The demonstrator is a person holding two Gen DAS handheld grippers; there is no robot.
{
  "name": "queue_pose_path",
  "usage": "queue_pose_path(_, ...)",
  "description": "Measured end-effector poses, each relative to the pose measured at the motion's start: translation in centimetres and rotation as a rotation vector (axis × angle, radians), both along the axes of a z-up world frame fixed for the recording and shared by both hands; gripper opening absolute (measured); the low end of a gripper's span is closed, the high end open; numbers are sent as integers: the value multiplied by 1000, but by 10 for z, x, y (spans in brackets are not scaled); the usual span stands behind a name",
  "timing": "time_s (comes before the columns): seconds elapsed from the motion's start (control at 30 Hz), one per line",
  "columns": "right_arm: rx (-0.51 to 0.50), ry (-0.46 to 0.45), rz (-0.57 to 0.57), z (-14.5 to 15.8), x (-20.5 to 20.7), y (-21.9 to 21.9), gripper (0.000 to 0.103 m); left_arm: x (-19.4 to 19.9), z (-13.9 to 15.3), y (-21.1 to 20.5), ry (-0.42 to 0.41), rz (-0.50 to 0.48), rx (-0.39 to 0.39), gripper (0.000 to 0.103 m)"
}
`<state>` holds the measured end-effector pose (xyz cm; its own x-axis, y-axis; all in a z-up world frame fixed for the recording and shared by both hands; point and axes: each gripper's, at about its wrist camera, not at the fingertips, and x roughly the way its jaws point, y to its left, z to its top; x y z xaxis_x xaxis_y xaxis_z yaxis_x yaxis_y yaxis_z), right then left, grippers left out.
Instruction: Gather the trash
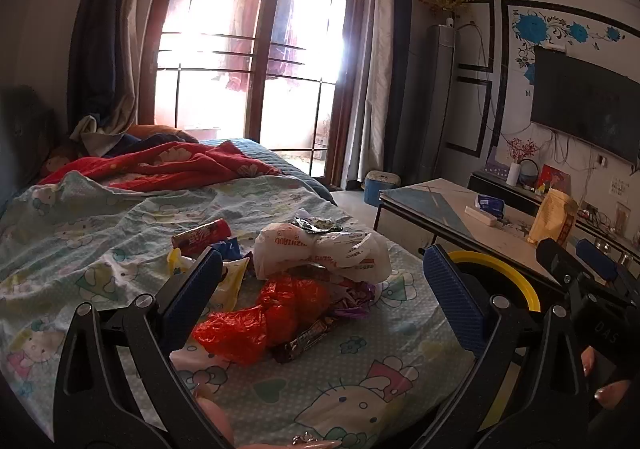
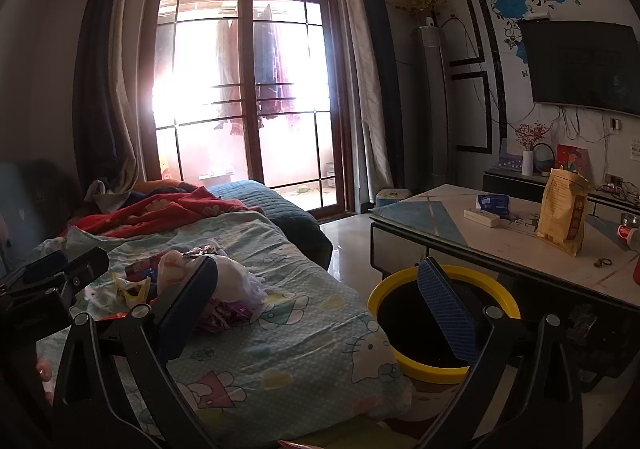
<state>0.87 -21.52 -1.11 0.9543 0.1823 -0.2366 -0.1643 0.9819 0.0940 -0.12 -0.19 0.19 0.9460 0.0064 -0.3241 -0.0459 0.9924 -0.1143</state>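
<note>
Trash [image 1: 296, 289] lay just ahead of left gripper [image 1: 324, 289], jaws wide, empty; best pinch red bag [image 1: 240, 333] first, w/ bin [image 1: 516, 281] at right.

Between the spread jaws of the left gripper, the white plastic bag [image 1: 320, 253] on the bed carries upside-down orange lettering, of which only "ZHIZHIAOU" or something close can be made out. Off past the right jaw, the black body of the other gripper [image 1: 600, 329] shows the letters "DAS". The red snack tube [image 1: 202, 236] beyond the left jaw bears large Chinese characters too blurred to read.
</note>
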Motion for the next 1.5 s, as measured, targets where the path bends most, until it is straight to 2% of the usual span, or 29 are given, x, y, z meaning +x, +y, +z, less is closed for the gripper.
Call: queue_pose_path(1.5, 11, 11, 18, -5, 0, -2, 97, 1, -5, 2, 18, 4, -10, 92)
